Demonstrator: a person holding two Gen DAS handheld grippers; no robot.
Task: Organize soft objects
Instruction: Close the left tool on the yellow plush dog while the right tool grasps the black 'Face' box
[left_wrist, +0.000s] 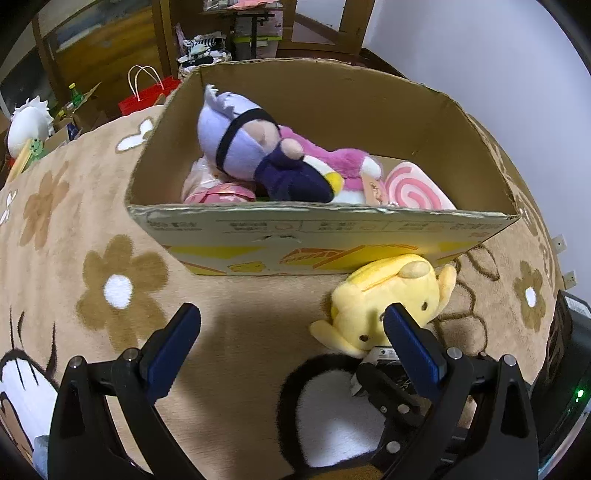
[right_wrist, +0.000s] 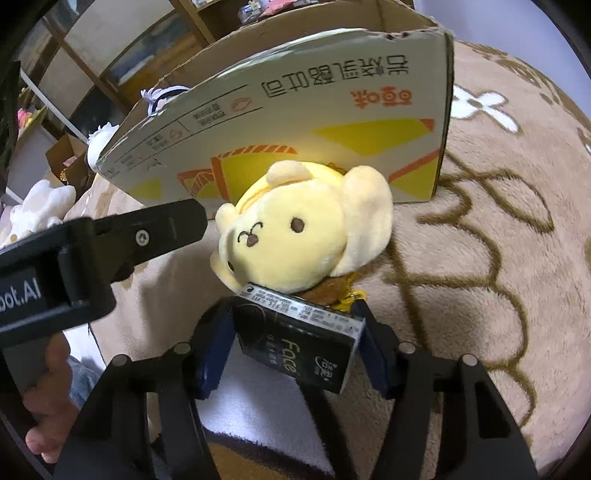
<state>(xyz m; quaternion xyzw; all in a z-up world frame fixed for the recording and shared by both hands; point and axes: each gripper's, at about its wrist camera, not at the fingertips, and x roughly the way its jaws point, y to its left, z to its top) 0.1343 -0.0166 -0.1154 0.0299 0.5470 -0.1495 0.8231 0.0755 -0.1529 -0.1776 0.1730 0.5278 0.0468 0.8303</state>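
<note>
The right gripper (right_wrist: 295, 350) fingers squeeze a black tissue pack (right_wrist: 299, 343); just past their tips lies the yellow puppy plush (right_wrist: 295, 240), against the cardboard box (right_wrist: 332, 110); the left gripper (left_wrist: 291, 332) fingers stand wide apart, empty.

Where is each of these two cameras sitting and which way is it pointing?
Left wrist: on the left gripper, angled down at the blanket and into the open cardboard box; both open fingers show.
Right wrist: on the right gripper, angled down at the yellow plush; its fingers flank a black tissue pack, and the person's hand shows.
Shared: the yellow plush, box and blanket.
</note>
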